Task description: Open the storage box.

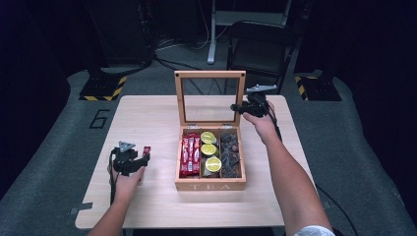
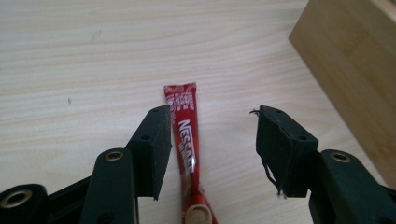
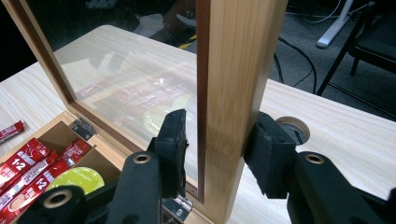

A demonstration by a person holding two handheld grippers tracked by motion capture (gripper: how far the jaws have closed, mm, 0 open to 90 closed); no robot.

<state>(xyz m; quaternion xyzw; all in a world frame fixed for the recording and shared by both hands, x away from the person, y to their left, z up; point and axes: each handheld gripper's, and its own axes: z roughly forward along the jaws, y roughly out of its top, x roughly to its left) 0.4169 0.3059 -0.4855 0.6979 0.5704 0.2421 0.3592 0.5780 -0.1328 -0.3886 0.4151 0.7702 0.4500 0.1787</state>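
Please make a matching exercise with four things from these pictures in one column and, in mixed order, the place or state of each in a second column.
Things:
1. red sachet
2. glass lid
3. green-topped capsules
4. left claw

Places or states:
A. in the middle compartment of the tea box
B. open
C. lying on the table, between open jaws
D. upright, its frame clamped by the right claw

Pairs: 1-C, 2-D, 3-A, 4-B

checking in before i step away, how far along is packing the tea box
Done: the tea box holds red sachets, green-lidded pods and dark packets. In hand: the right gripper clamps the lid upright; the left gripper stands open around one sachet on the table. Left: probably boxing it and closing the lid.
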